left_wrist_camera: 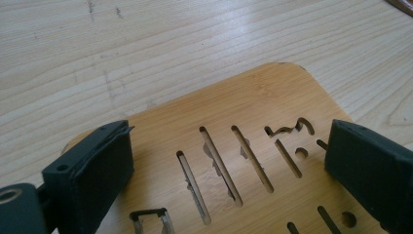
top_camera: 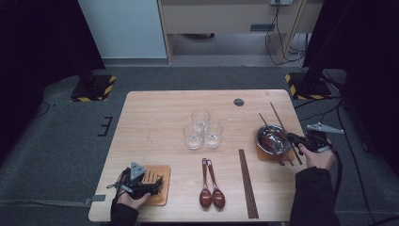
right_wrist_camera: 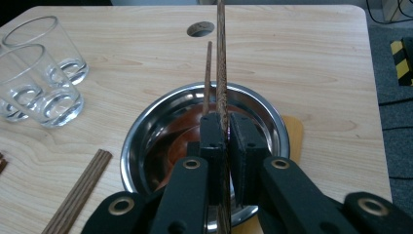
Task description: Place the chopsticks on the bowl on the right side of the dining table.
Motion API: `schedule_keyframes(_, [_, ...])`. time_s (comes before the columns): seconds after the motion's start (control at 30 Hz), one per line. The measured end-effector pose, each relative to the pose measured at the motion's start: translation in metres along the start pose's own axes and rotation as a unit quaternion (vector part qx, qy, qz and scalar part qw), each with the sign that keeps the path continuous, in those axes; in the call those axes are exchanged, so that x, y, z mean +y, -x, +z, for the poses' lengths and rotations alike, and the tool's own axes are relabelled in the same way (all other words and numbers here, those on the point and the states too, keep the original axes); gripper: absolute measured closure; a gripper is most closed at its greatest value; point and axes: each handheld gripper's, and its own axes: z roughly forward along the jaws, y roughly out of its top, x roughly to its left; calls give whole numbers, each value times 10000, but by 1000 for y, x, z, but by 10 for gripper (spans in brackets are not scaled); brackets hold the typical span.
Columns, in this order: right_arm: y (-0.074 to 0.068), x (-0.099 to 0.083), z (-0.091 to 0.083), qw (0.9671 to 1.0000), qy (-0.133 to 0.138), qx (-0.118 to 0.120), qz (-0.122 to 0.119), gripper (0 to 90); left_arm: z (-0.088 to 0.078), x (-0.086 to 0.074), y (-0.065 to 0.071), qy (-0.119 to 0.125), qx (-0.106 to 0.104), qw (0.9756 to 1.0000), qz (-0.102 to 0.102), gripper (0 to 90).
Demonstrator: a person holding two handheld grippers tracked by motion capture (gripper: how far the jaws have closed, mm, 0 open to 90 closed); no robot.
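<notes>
A person sits at a wooden table (top_camera: 155, 108), a gripper in each hand. The right gripper (right_wrist_camera: 226, 141), at the table's 3 o'clock edge, has its jaws pressed together on a dark wooden chopstick (right_wrist_camera: 221, 58). The stick runs between the pads and points away toward 12 o'clock, above a steel bowl (right_wrist_camera: 146, 131) that sits on a bamboo mat (right_wrist_camera: 292, 131). A second chopstick (right_wrist_camera: 208, 73) rests in the bowl just beside the first, leaning on the rim.

The held chopstick looks light, stiff and thin, with a smooth finish that could slip or pivot between the pads. The pinch looks to sit toward one end, which probably lets the long free end swing; a hold nearer the middle would likely steady it.

The left gripper (left_wrist_camera: 229, 161), at 7 o'clock, hovers with jaws spread over a slotted bamboo coaster (left_wrist_camera: 272, 92), pinching nothing.

Mid-table stand three glasses (top_camera: 202, 129); toward 6 o'clock lie two spoons (top_camera: 211, 188) and more chopsticks (top_camera: 248, 183).
</notes>
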Motion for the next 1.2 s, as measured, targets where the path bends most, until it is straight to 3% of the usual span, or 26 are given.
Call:
schedule_keyframes(0.27, [3, -6, 9, 9998, -189, -29, 48, 850, 0, 0, 0, -1, 1, 10000, 2, 28])
schedule_keyframes(1.2, [0, -13, 27, 9978, -628, -185, -140, 850, 0, 0, 0, -2, 0, 10000, 1, 28])
